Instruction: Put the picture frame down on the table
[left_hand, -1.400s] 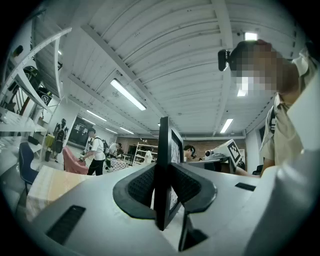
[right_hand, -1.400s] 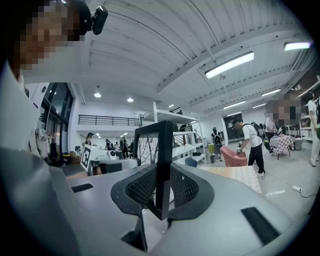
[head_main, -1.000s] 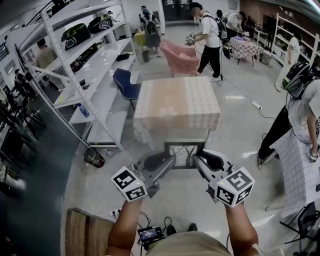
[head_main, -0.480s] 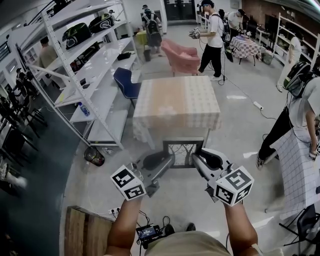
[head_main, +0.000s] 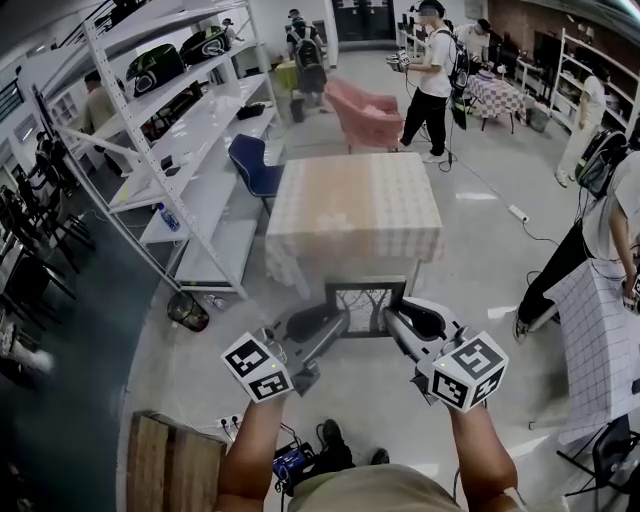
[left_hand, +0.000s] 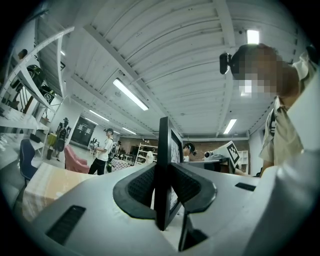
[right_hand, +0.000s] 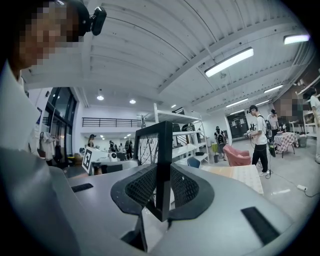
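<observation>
Black picture frame (head_main: 367, 300) pinched by left tool (head_main: 338, 322); right tool (head_main: 393, 318) likewise.

The left gripper (head_main: 338, 322) and right gripper (head_main: 398, 320) have smooth light-grey shells with black rectangular inlays. Each carries a white cube (head_main: 258, 367) printed with black square markers. Black ribbed pads (left_hand: 141, 186) line the jaws. The person wears a khaki short-sleeved shirt (head_main: 385, 492) and a small black head camera (right_hand: 95, 22).

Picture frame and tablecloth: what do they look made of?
Picture frame: black, matte, square-edged moulding. It could be painted wood or plastic; the look doesn't settle which. The front shows a branch print, and glazing can't be told. Tablecloth: looks like soft fabric, pale and checked, hanging in folds at the sides.
</observation>
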